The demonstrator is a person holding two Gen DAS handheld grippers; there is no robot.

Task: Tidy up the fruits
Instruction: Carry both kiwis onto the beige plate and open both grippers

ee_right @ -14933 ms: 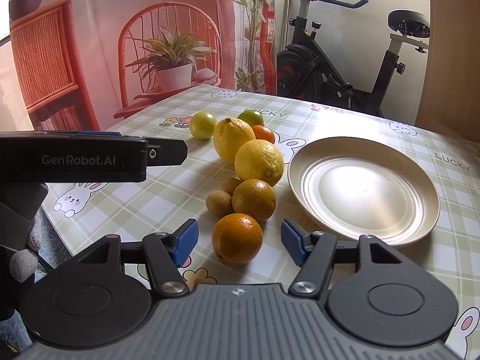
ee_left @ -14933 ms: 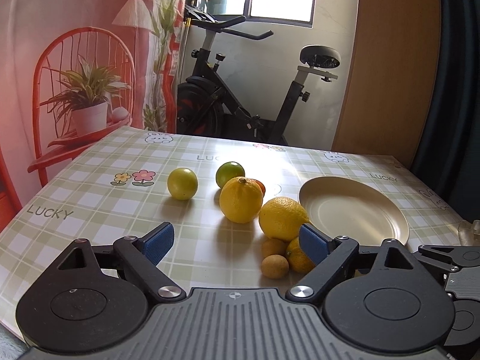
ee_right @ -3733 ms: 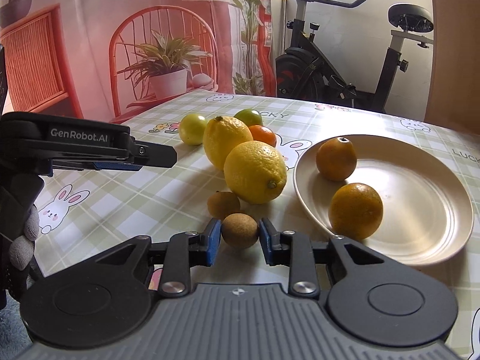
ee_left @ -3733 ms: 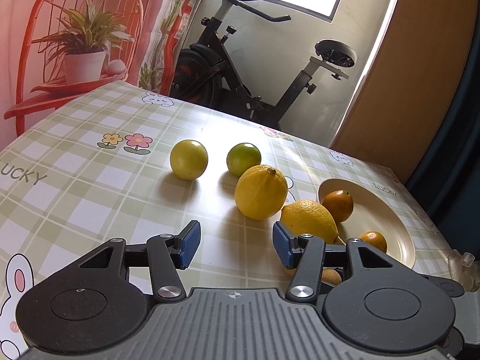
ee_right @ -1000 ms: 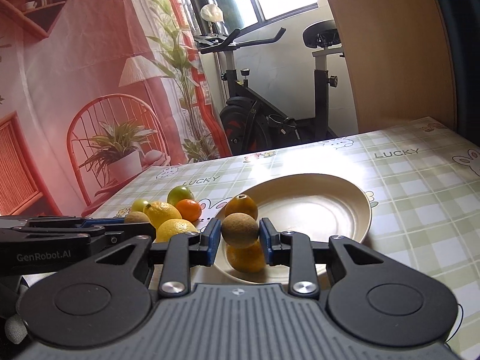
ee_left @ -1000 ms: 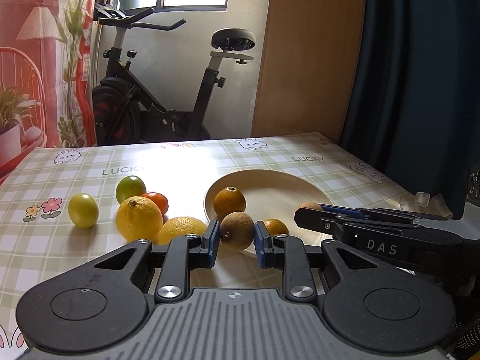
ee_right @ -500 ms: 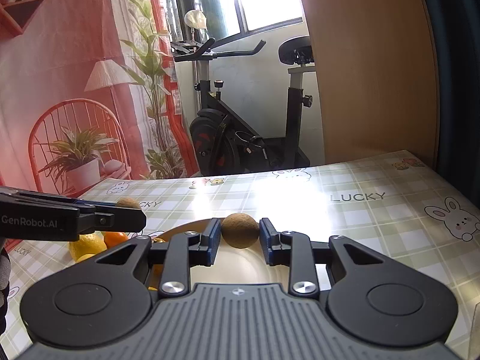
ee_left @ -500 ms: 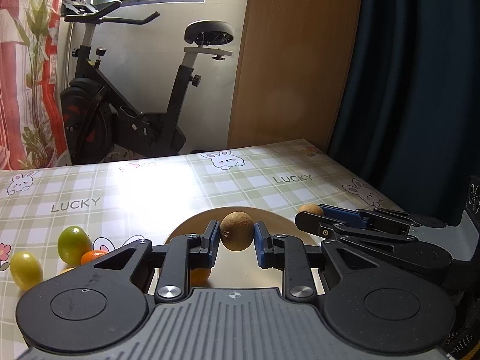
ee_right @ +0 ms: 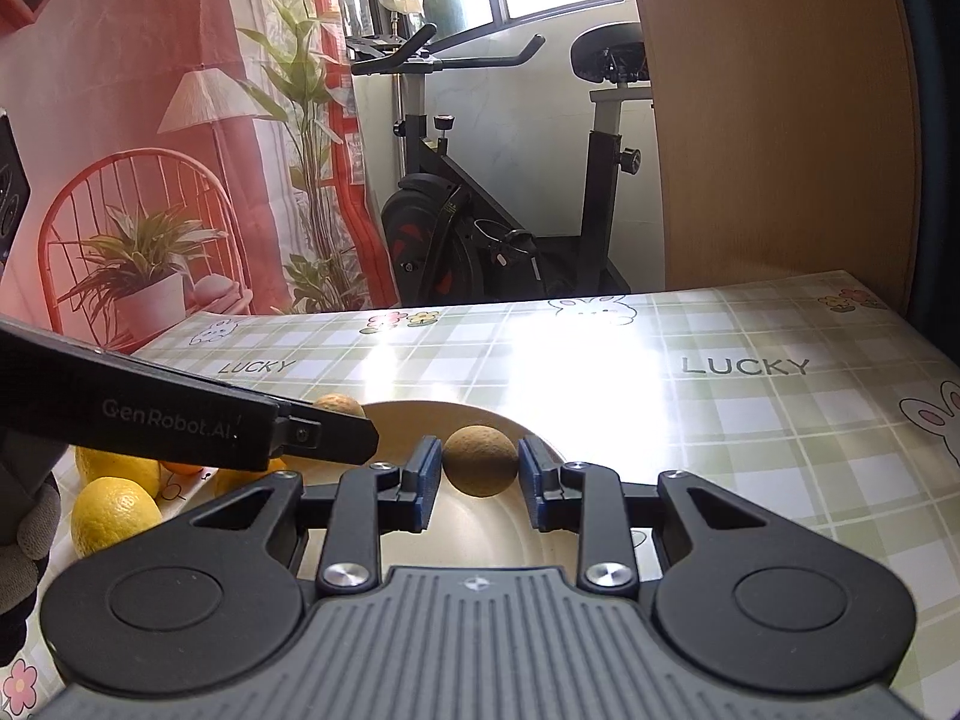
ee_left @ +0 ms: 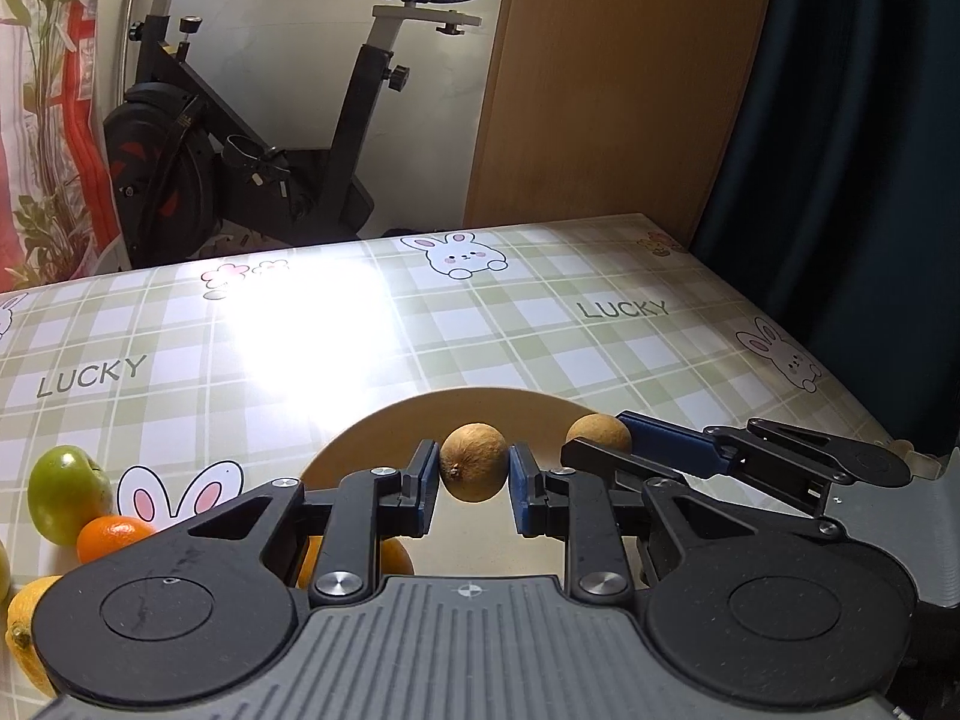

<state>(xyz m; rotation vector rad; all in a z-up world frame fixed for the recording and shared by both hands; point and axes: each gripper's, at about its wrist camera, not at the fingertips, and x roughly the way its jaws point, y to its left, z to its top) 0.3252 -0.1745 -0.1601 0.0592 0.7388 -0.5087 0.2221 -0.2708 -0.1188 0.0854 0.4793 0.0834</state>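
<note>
My left gripper [ee_left: 474, 469] is shut on a small brown fruit [ee_left: 474, 480] and holds it just above the tan plate [ee_left: 384, 420]. My right gripper [ee_right: 480, 468] is shut on a second small brown fruit [ee_right: 480, 459] over the same plate [ee_right: 549, 450]. Each gripper shows in the other's view: the right gripper [ee_left: 606, 438] comes in from the right with its fruit [ee_left: 597, 427], and the left gripper [ee_right: 336, 432] from the left with its fruit [ee_right: 339, 403]. An orange [ee_left: 396, 558] lies on the plate, mostly hidden under my left fingers.
Left of the plate on the checked tablecloth lie a green fruit [ee_left: 69, 495], a small orange [ee_left: 114, 537] and lemons [ee_right: 114, 516]. A gloved hand [ee_right: 24, 540] holds the left gripper. An exercise bike [ee_left: 252, 138] stands beyond the table's far edge.
Both grippers, each still shut on its brown fruit, have swung from the fruit pile to above the plate and come closer to it.
</note>
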